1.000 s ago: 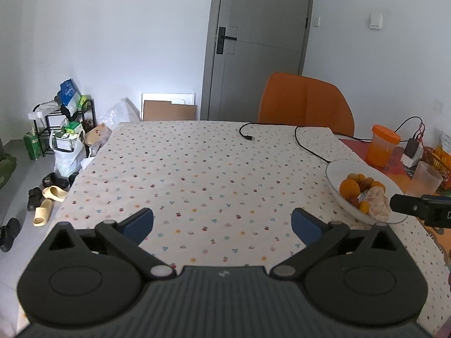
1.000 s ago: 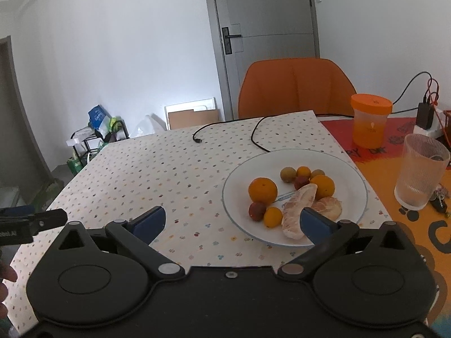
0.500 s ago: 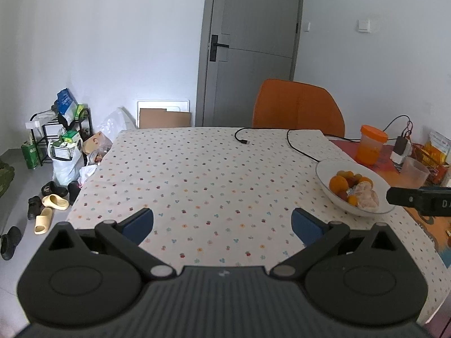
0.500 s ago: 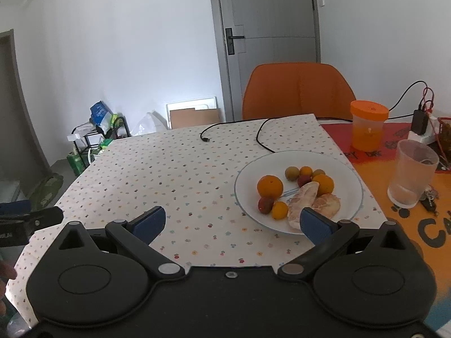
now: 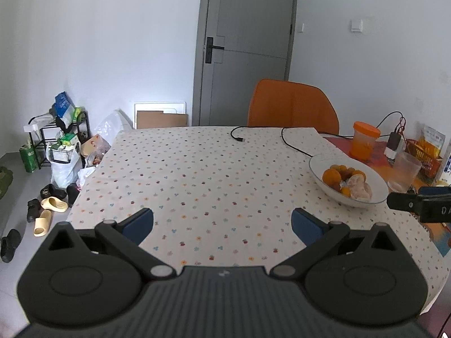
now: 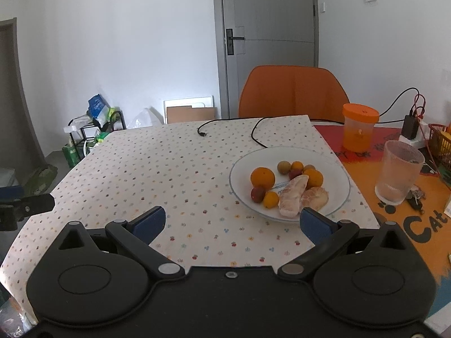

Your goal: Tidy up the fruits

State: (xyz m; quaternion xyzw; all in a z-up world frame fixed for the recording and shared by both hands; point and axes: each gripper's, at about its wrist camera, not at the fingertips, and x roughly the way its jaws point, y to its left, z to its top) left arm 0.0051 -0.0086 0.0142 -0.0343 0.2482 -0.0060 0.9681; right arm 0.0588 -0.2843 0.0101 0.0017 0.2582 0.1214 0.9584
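Claws both spread wide and empty, left claw (image 5: 222, 224) and right claw (image 6: 231, 219) above the tablecloth (image 6: 169, 174), clear of the fruit plate (image 6: 338, 194).

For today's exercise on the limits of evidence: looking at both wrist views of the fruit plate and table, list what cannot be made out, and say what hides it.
- Plate near rim, right wrist view: covered by the right gripper's finger.
- Small fruits, left wrist view: too small to identify.
- Glass contents: ribbed wall blurs them.
- Basket: cut off by the frame edge.
- Right gripper, left wrist view: only a tip shows.
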